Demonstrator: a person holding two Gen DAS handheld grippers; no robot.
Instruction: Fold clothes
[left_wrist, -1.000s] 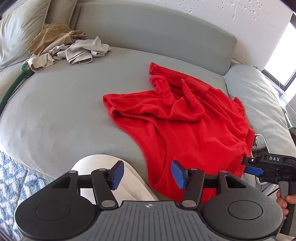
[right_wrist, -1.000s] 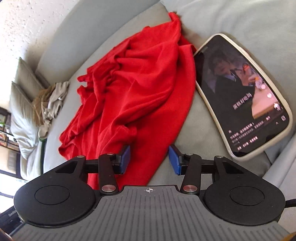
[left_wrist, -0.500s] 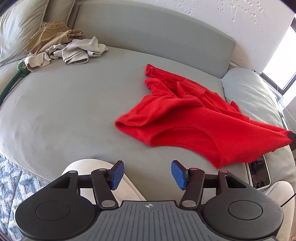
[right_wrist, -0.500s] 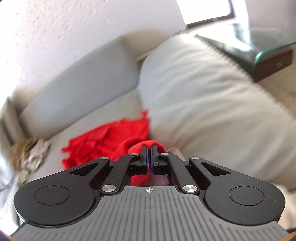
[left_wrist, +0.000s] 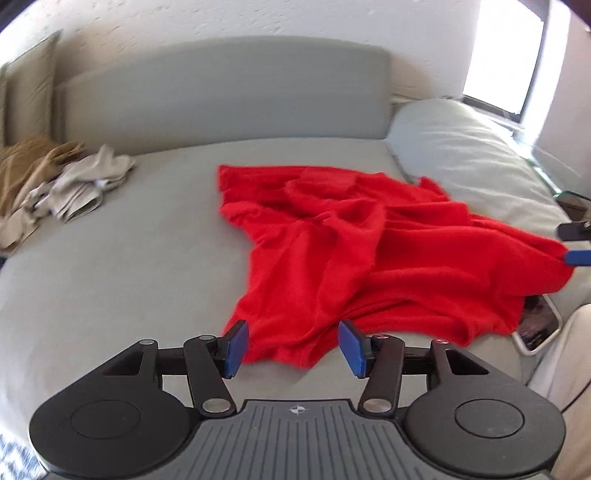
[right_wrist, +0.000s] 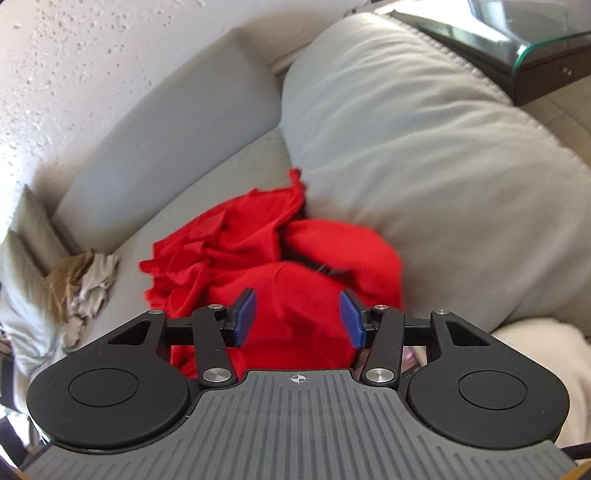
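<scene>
Both grippers are gaping w/ nothing held: left gripper (left_wrist: 291, 343) is hovering at the near hem of the red shirt (left_wrist: 351, 251), which is running long-axis twd the right gripper (right_wrist: 297, 317), while a phone (left_wrist: 535, 325) is peeking out half-hidden under the right edge on the sofa (left_wrist: 129, 258).

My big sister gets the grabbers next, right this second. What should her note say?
Left hand-held gripper: open, holding nothing, at the near edge of the red shirt.
Right hand-held gripper: open, empty, over the shirt's right side.
The shirt lies crumpled on the grey sofa, its right edge partly covering a phone.
A pile of beige clothes sits at the far left.
Done: no fold yet.
Left: spread the shirt flat, fold it, then probably fold the pile.
</scene>
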